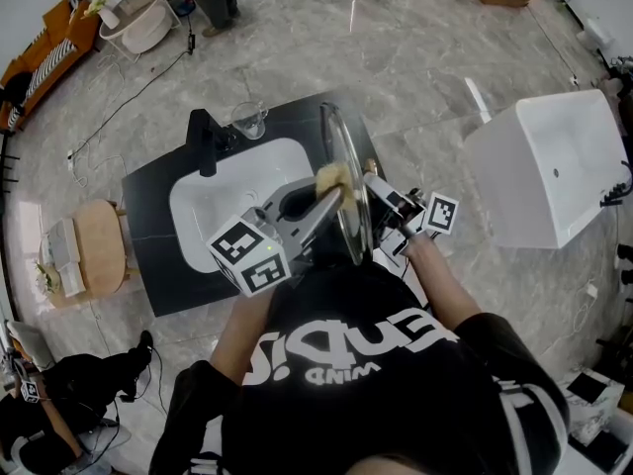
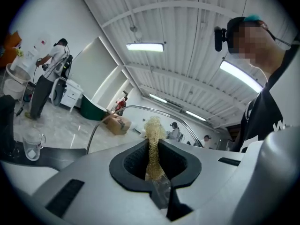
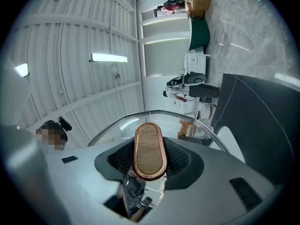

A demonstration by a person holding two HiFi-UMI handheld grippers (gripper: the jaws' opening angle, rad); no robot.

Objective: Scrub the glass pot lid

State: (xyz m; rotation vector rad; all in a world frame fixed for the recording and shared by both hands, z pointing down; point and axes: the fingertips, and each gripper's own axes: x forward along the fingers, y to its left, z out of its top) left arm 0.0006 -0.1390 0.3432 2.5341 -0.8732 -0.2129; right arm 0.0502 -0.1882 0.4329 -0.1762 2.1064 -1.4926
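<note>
The glass pot lid [image 1: 348,156] stands on edge above the sink, its metal rim [image 2: 123,108] arching beyond the left jaws. My left gripper [image 1: 331,194] is shut on a yellow mesh scrubber [image 1: 333,177], which presses against the lid's left face. In the left gripper view the scrubber [image 2: 152,144] rises as a thin strip between the dark pads. My right gripper [image 1: 376,191] is shut on the lid's handle [image 3: 149,150], an oval wooden knob with a copper edge. The lid's rim [image 3: 154,114] curves behind the handle.
A white sink basin [image 1: 213,201] is set in a dark counter [image 1: 158,275], with a black faucet [image 1: 203,142] and a glass mug [image 1: 249,120] at its far side. A white bathtub [image 1: 549,166] stands to the right, a wooden stool [image 1: 99,245] to the left.
</note>
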